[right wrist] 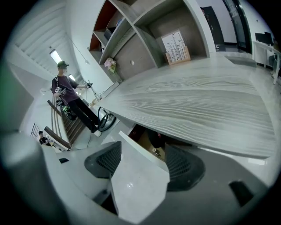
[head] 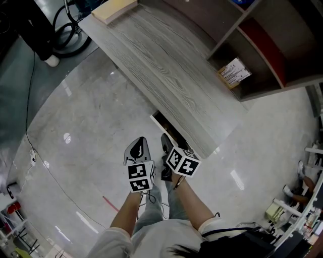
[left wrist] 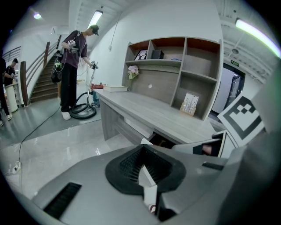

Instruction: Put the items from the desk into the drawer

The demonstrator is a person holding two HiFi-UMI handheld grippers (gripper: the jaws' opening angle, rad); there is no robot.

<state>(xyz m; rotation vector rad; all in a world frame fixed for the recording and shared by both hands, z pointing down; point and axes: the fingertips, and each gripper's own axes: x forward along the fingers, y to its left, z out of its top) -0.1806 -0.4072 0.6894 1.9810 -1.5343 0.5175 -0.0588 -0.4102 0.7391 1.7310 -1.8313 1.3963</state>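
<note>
The grey wood desk (head: 171,70) runs diagonally through the head view, and most of its top is bare. Under its near edge a drawer (head: 164,126) stands partly pulled out, its white front (right wrist: 140,151) and dark inside (right wrist: 151,140) showing in the right gripper view. My right gripper (head: 165,142) hangs just before the drawer, open, with nothing between its pads (right wrist: 142,169). Beside it on the left, my left gripper (head: 138,145) is shut and holds nothing (left wrist: 145,173). A flat book (head: 113,10) lies at the desk's far end.
A shelf unit (head: 262,45) stands behind the desk with a small printed box (head: 234,73) in its lowest bay. A person (left wrist: 72,70) stands past the desk's far end by coiled hoses (head: 68,38). A cable (head: 30,131) trails across the glossy floor.
</note>
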